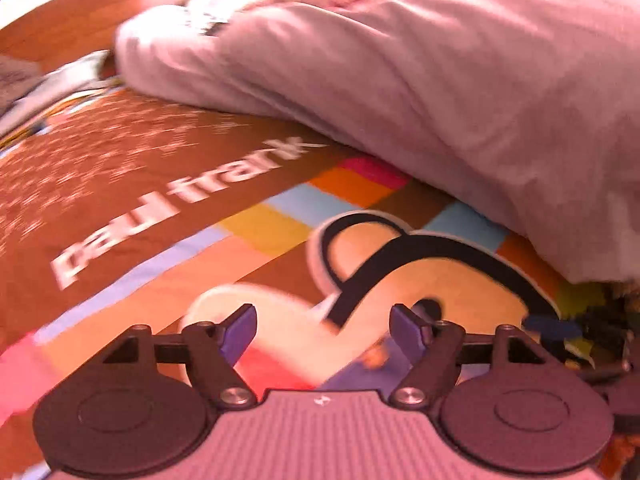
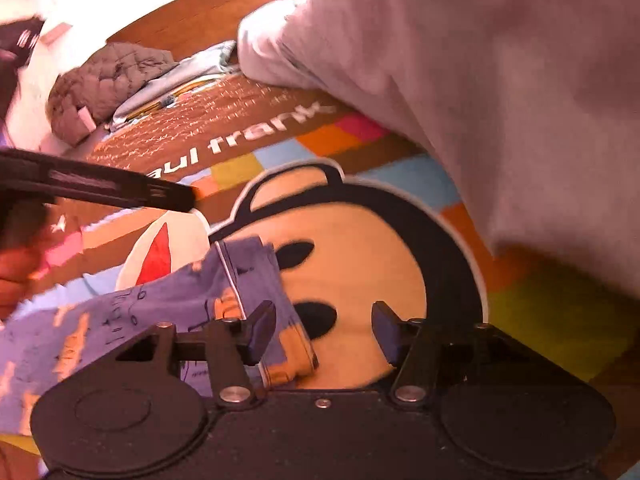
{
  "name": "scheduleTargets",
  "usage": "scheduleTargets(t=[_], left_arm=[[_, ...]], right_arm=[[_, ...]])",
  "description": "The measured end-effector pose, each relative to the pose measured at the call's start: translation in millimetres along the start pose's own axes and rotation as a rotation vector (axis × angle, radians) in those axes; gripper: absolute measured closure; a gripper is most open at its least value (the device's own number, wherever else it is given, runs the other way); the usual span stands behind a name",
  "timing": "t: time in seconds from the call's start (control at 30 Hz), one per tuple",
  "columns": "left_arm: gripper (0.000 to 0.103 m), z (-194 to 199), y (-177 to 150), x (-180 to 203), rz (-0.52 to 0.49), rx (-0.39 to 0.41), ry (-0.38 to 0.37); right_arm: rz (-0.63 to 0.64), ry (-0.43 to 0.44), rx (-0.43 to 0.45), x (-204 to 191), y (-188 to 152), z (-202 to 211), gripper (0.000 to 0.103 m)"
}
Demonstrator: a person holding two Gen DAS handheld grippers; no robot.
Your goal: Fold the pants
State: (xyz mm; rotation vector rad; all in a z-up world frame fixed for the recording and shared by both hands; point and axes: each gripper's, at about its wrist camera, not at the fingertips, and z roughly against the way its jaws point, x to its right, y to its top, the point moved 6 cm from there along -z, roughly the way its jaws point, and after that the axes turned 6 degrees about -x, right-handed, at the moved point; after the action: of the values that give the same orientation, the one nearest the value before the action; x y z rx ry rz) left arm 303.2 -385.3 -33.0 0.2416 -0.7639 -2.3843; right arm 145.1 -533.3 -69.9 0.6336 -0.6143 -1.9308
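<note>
On the left side of the bright blanket (image 2: pixel 532 320), a purple piece of cloth with little dark drawings and orange patches lies in a crumpled bunch. This looks like the pants (image 2: pixel 168 304). One end of them sits between the fingers of the right gripper (image 2: pixel 324 330), but the fingers are spread apart and do not pinch it. The left gripper (image 1: pixel 323 322) is spread apart too, with nothing between its fingers, and hangs over the cartoon monkey face (image 1: pixel 420 280) on the blanket. Only a purple bit of the pants peeks out just past it.

I think the folding has hardly begun. The pants are still bunched, not flat, and no neat fold shows. They would need to be grabbed, spread out, and folded over.

The blanket has colored squares and the white words "paul frank" (image 1: pixel 180 204). A big pale pillow (image 1: pixel 440 80) lies along its far right edge. Near the far left corner sits a brown quilted bundle (image 2: pixel 108 84). Past the blanket is a wooden floor (image 2: pixel 200 20). Both pictures are a bit blurry.
</note>
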Motion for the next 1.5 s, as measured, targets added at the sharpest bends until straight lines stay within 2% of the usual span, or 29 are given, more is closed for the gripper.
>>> scheduleTargets(t=[0.03, 0.1, 0.17, 0.27, 0.33, 0.37, 0.4, 0.5, 0.6, 0.67, 0.77, 0.83, 0.9, 1.0, 1.03, 1.1, 1.17, 1.27, 1.33, 1.37, 1.43, 1.5], left_arm=[[0.022, 9, -14, -9, 0.012, 0.000, 0.026], [0.019, 22, -46, -27, 0.023, -0.029, 0.106], [0.019, 32, -88, -47, 0.027, -0.087, 0.197], [0.019, 50, -147, -83, 0.063, -0.174, 0.300], [0.019, 66, -184, -109, 0.097, -0.211, 0.358], [0.018, 73, -199, -120, 0.111, -0.219, 0.382], [0.016, 86, -216, -134, 0.141, -0.207, 0.391], [0.015, 123, -250, -165, 0.249, -0.197, 0.394], [0.016, 160, -268, -190, 0.293, -0.188, 0.426], [0.016, 177, -266, -203, 0.296, -0.147, 0.425], [0.016, 188, -249, -220, 0.307, -0.091, 0.415], [0.018, 182, -233, -230, 0.319, -0.075, 0.378], [0.025, 167, -214, -239, 0.297, -0.083, 0.306], [0.028, 141, -191, -247, 0.230, -0.120, 0.252], [0.029, 132, -187, -248, 0.219, -0.143, 0.238], [0.030, 115, -183, -255, 0.223, -0.184, 0.201], [0.039, 100, -184, -263, 0.258, -0.239, 0.148], [0.047, 83, -192, -270, 0.300, -0.285, 0.059], [0.049, 81, -194, -266, 0.283, -0.287, 0.025], [0.054, 79, -195, -261, 0.255, -0.302, 0.036], [0.066, 75, -196, -256, 0.199, -0.334, 0.110], [0.091, 75, -194, -245, 0.150, -0.330, 0.147]], right_arm=[[0.038, 0.013, 0.019, -9, 2, 1, 0.042], [0.129, 0.050, 0.021, -30, 3, -3, 0.029], [0.196, 0.035, -0.026, -48, -1, -14, 0.027], [0.266, -0.090, -0.081, -58, -8, -35, 0.026], [0.310, -0.210, -0.071, -55, -11, -44, 0.018], [0.307, -0.246, -0.056, -51, -10, -45, 0.008], [0.290, -0.272, -0.051, -45, -8, -46, 0.005], [0.273, -0.296, -0.044, -47, -5, -42, 0.005], [0.361, -0.352, 0.018, -71, -1, -29, 0.009], [0.409, -0.281, 0.073, -95, 1, -11, 0.007], [0.457, -0.068, 0.121, -132, -10, 13, 0.001], [0.454, 0.061, 0.052, -155, -21, 17, 0.001], [0.442, 0.202, -0.028, -183, -30, 16, 0.005], [0.430, 0.380, -0.108, -229, -38, 12, 0.012], [0.442, 0.414, -0.119, -241, -41, 11, 0.014], [0.502, 0.461, -0.124, -261, -50, 2, 0.023], [0.551, 0.466, -0.091, -265, -58, -4, 0.031], [0.545, 0.490, -0.126, -254, -69, -13, 0.031], [0.512, 0.511, -0.146, -251, -69, -18, 0.031], [0.503, 0.516, -0.151, -252, -68, -19, 0.031], [0.497, 0.517, -0.149, -249, -70, -19, 0.031], [0.507, 0.509, -0.144, -248, -74, -20, 0.031]])
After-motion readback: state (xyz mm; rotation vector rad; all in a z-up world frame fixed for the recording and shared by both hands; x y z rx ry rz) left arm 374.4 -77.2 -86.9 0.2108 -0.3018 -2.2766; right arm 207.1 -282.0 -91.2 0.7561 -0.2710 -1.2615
